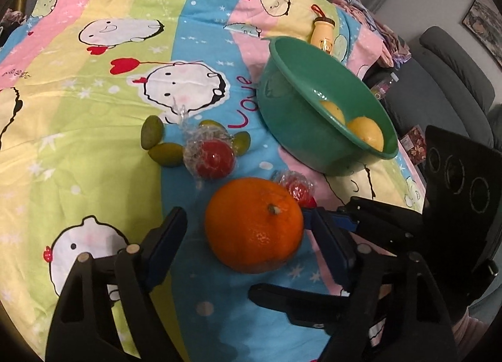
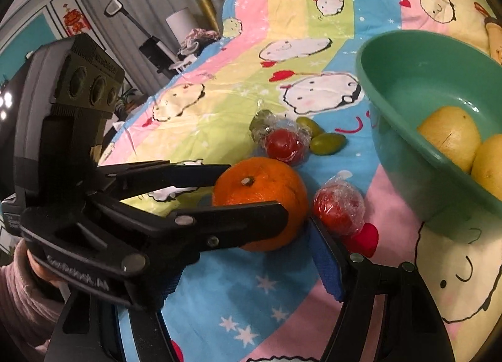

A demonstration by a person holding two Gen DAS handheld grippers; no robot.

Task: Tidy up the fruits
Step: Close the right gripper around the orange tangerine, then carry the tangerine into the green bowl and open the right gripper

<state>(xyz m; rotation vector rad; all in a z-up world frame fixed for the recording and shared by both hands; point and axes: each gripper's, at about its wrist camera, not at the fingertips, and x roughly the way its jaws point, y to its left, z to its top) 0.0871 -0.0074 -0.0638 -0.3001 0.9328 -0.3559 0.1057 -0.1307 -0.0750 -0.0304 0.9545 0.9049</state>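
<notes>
Orange: the orange [image 1: 254,225] sits on the cartoon-print cloth [image 1: 94,129], stem up, between my left fingers.
Left gripper: my left gripper [image 1: 248,236] is spread wide around the orange, one finger on each side; a gap shows on the left, while the right pad seems to touch or nearly touch the peel. I have no hold on it.
Right gripper: my right gripper [image 2: 238,271] stands open just beside the orange with nothing held; its blue-padded finger [image 2: 324,264] points toward the fruit, while the other finger is largely hidden behind the left gripper.
Bowl: the green bowl [image 1: 282,104] stands on the cloth beyond the orange, to its right, with two yellow fruits [image 1: 365,132] inside, lying against each other.
Wrapped fruit: a red fruit in plastic wrap [image 1: 210,156] lies behind the orange; a smaller wrapped red fruit [image 2: 339,208] lies just beside the orange, near the bowl.
Green fruits: several small green fruits [image 1: 152,132] cluster around the larger wrapped one.
Bottle: a small yellow bottle [image 1: 323,29] lies behind the bowl.
</notes>
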